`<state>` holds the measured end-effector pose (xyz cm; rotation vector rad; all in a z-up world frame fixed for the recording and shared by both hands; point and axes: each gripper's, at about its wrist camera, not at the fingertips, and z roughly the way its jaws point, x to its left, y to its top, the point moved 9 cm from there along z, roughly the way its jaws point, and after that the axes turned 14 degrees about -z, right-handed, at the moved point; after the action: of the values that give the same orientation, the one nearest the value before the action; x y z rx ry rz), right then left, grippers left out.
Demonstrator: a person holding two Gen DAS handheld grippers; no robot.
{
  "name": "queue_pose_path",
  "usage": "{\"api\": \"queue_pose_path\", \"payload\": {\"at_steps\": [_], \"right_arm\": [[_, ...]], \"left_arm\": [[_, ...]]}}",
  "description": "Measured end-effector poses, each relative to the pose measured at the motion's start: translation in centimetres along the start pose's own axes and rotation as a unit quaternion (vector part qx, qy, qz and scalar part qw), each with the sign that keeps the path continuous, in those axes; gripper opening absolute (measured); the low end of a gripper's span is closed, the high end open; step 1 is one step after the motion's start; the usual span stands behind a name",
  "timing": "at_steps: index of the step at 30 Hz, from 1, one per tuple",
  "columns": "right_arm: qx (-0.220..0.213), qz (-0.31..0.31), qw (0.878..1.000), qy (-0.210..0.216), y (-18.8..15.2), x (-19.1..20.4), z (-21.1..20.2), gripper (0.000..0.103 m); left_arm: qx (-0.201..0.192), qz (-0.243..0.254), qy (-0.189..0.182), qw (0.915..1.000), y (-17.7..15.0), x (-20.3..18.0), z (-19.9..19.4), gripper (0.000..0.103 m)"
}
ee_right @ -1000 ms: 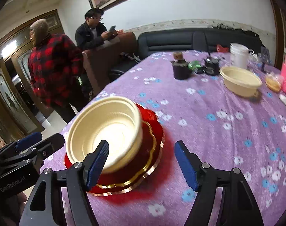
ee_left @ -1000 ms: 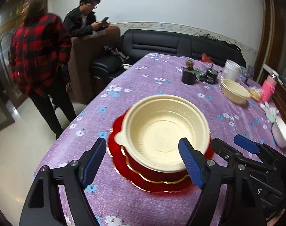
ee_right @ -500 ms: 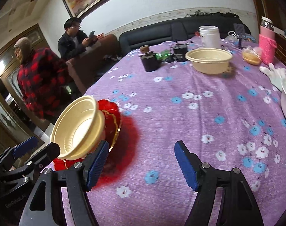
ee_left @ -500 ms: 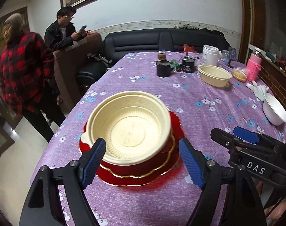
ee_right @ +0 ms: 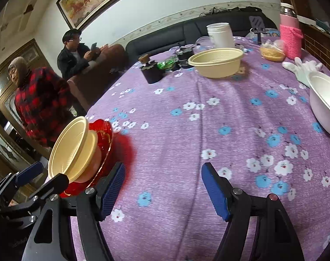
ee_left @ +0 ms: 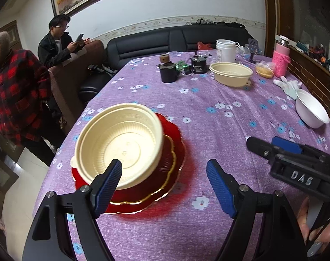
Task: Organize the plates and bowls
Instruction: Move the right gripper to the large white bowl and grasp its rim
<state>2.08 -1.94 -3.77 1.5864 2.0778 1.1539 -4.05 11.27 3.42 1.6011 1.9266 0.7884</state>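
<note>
A cream bowl [ee_left: 119, 143] sits on stacked red gold-rimmed plates [ee_left: 167, 169] at the near left of the purple floral table. It also shows at the left of the right wrist view [ee_right: 71, 148], on the red plates [ee_right: 102, 134]. My left gripper [ee_left: 165, 187] is open and empty, just in front of the stack. My right gripper [ee_right: 162, 187] is open and empty over bare cloth, to the right of the stack. A second cream bowl [ee_left: 231, 74] [ee_right: 217, 64] stands far back. A white bowl [ee_left: 310, 111] [ee_right: 325, 104] stands at the right edge.
At the back stand a black cup [ee_left: 168, 72], a dark jar [ee_left: 198, 65], a white tub [ee_left: 225, 50], a pink bottle [ee_left: 281, 56] and a white glove [ee_left: 289, 86]. Two people [ee_left: 15, 95] are beyond the table's left edge. A black sofa [ee_left: 165, 41] is behind.
Both grippers have swung to the right. The bowl and plates have slid leftward in both views, and the white bowl has come into the right wrist view. Both stay open.
</note>
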Motion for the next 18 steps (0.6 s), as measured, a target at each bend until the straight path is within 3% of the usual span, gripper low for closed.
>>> {"api": "queue_pose_path", "payload": {"at_steps": [5,8,10,14,18], "right_arm": [[-0.027,0.019,0.999,-0.025,0.2,-3.7,-3.2,0.077],[-0.069,0.055,0.992,-0.091,0.7,-9.4,-7.4,0.077],[-0.084,0.085,0.984,-0.133,0.6,-13.1,-9.8,0.077],[-0.088,0.174,0.953,-0.232,-1.1,-22.5,-14.2,0.077],[-0.064,0.217,0.936,-0.270,-2.3,-27.9,-14.2,0.077]], "left_arm": [[0.006,0.011,-0.009,0.9999,-0.5,-0.9,0.1,0.080],[0.006,0.014,-0.010,0.9998,-0.6,-1.2,0.3,0.080],[0.007,0.014,-0.013,0.9998,-0.6,-1.5,0.4,0.080],[0.009,0.021,-0.027,0.9994,-0.9,-2.9,0.6,0.080],[0.021,0.036,-0.040,0.9983,-1.8,-4.7,0.8,0.080]]}}
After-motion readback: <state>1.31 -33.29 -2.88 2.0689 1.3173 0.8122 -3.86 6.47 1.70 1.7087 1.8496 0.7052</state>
